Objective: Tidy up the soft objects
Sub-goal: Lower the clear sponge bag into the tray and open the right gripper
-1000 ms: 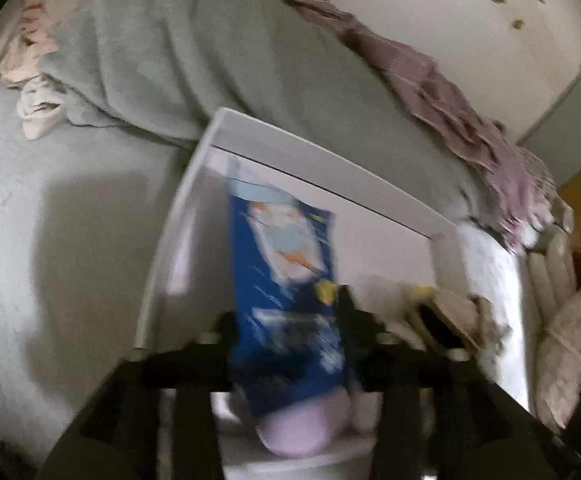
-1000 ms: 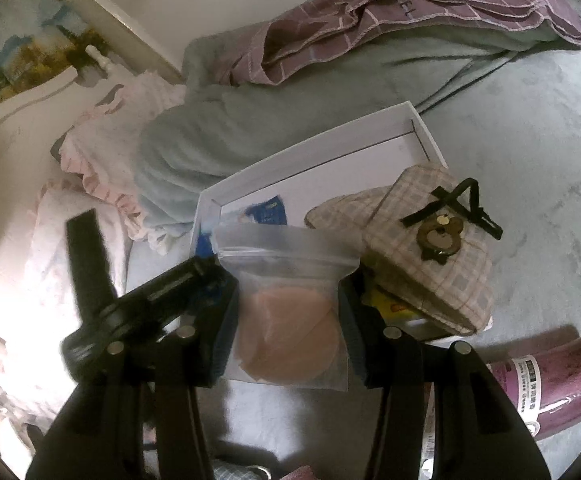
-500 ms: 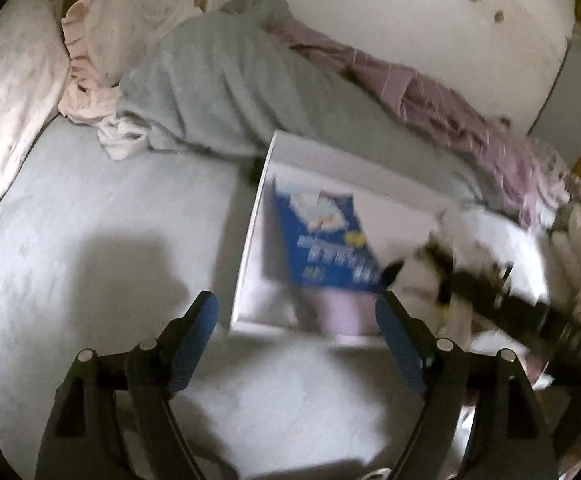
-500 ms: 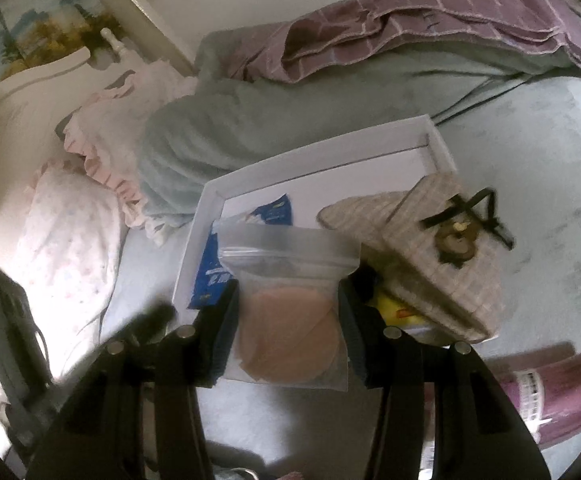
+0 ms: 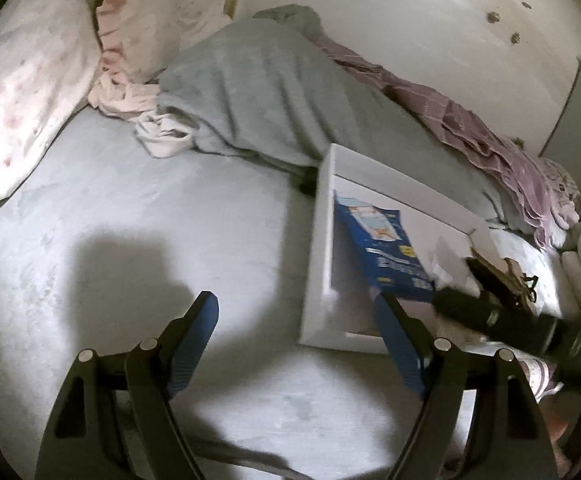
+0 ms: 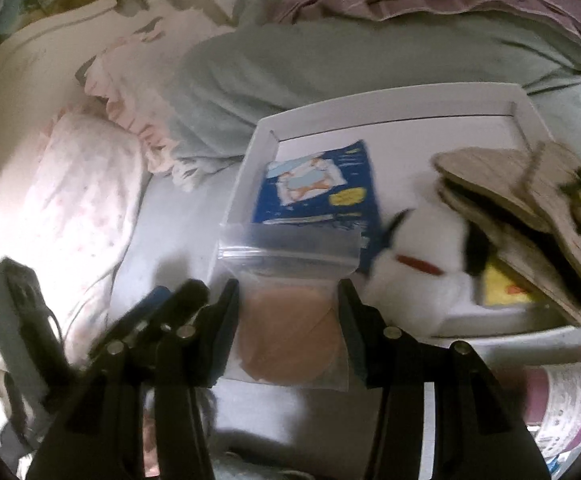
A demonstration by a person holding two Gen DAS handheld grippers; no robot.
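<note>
My left gripper (image 5: 294, 298) stands open and empty over the pale bedsheet, just left of the white box (image 5: 322, 216). A blue packet (image 5: 386, 252) lies inside the box against its left wall. My right gripper (image 6: 288, 284) is shut on a clear zip bag (image 6: 290, 320) holding a peach round pad, at the near edge of the white box (image 6: 390, 100). The blue packet (image 6: 318, 184) sits just beyond the bag. A checked fabric pouch (image 6: 530, 200) with a bear badge fills the box's right side, over a yellow item (image 6: 506, 284).
A grey-green blanket (image 5: 258, 88) and a purple checked cloth (image 5: 470, 120) are heaped behind the box. A floral pillow (image 5: 18, 92) and a pink frilled one (image 5: 150, 32) lie at the left. A purple roll (image 6: 566, 400) lies at the near right.
My left gripper let go of the blue packet, which now lies in the box, opened wide and drew back to the left. My right gripper carried the bag closer to the box.
</note>
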